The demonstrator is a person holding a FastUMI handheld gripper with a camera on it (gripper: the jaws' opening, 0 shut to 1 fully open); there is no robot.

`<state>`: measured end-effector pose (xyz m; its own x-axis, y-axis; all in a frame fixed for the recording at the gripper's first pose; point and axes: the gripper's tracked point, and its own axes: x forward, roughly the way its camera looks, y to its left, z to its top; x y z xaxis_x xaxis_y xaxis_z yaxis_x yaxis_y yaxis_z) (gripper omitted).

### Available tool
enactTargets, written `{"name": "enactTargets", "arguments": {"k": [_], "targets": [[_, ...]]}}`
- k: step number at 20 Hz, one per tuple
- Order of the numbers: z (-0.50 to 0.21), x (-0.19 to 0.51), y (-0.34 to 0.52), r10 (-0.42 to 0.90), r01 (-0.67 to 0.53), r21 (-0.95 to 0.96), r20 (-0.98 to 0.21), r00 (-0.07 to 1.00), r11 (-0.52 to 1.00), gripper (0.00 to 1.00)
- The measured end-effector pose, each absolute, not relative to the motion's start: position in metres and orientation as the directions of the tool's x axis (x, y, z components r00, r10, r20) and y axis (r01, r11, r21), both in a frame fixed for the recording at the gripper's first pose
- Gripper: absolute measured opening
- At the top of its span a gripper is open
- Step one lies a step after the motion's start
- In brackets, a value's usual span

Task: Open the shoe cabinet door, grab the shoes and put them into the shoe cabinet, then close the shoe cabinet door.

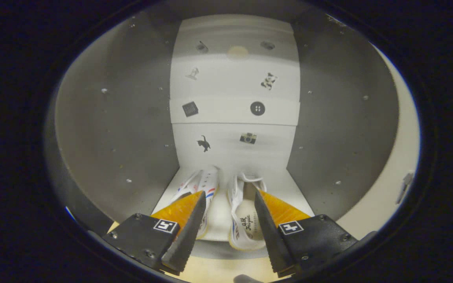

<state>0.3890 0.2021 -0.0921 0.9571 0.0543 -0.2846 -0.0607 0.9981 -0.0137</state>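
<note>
I look into the shoe cabinet (124, 129), which has grey side walls and a white back panel. Two white sneakers lie side by side on its white floor, toes toward the back. The left sneaker (210, 181) has red and blue stripes and sits partly under my left finger. The right sneaker (243, 224) shows its insole and lies between the fingers, its heel close to the cabinet's front edge. My gripper (229, 193) is open, with the fingers standing over the shoes and a gap on each side. A strip of bare floor separates the two shoes.
The back panel (234, 86) carries several small stickers and a shelf edge across its middle. Past the right wall stands a cream panel (399, 157) with a small handle (405, 186); it looks like the open door. Pale floor lies below the cabinet's front edge.
</note>
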Motion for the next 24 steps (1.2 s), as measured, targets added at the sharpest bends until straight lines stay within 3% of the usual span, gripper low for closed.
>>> {"name": "enactTargets", "arguments": {"k": [1,4,17,24], "targets": [[-0.087,0.373,0.204,0.057,-0.064,-0.016,-0.269,0.961,0.998,0.80],[-0.075,0.315,0.205,0.063,-0.073,-0.039,-0.218,0.974,0.997,0.99],[-0.029,0.004,0.143,0.056,-0.056,0.005,-0.002,0.998,0.998,1.00],[-0.026,-0.097,0.047,-0.053,0.053,0.019,0.032,0.998,0.998,1.00]]}}
